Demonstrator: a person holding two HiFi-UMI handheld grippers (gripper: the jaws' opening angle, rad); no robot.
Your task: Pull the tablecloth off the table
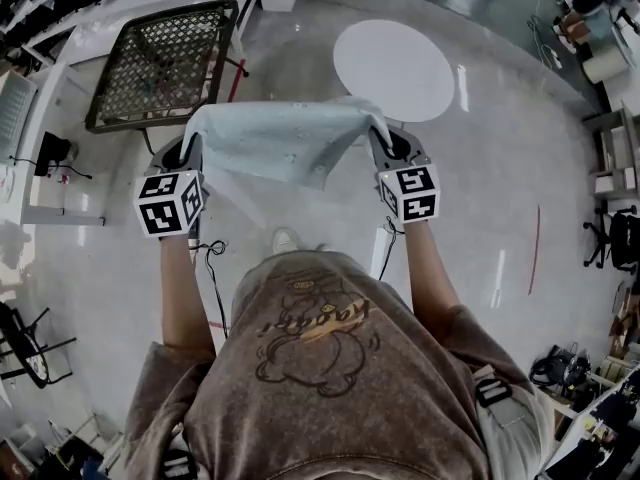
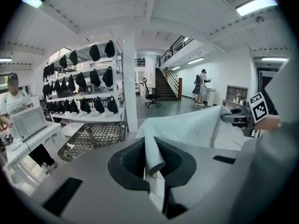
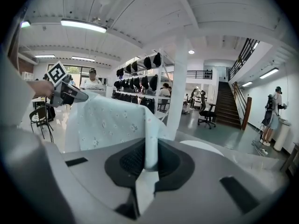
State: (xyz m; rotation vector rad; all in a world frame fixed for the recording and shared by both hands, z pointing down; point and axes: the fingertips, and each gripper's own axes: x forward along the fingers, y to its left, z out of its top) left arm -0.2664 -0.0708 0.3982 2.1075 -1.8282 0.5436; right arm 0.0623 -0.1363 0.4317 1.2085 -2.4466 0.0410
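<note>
A pale blue tablecloth (image 1: pixel 285 140) with small flower print hangs in the air, stretched between my two grippers in front of the person. My left gripper (image 1: pixel 190 150) is shut on its left corner, and the cloth (image 2: pixel 187 127) runs out from the pinched jaws toward the other gripper. My right gripper (image 1: pixel 385 146) is shut on the right corner, with the cloth (image 3: pixel 110 122) draping away to the left. The round white table (image 1: pixel 393 70) stands bare on the floor ahead, beyond the cloth.
A dark mesh table (image 1: pixel 165 63) stands at the left ahead. A white pillar (image 2: pixel 129 85) and shelves of dark bags (image 2: pixel 86 94) lie behind. A white desk (image 1: pixel 40 138) sits at the far left. People stand in the background.
</note>
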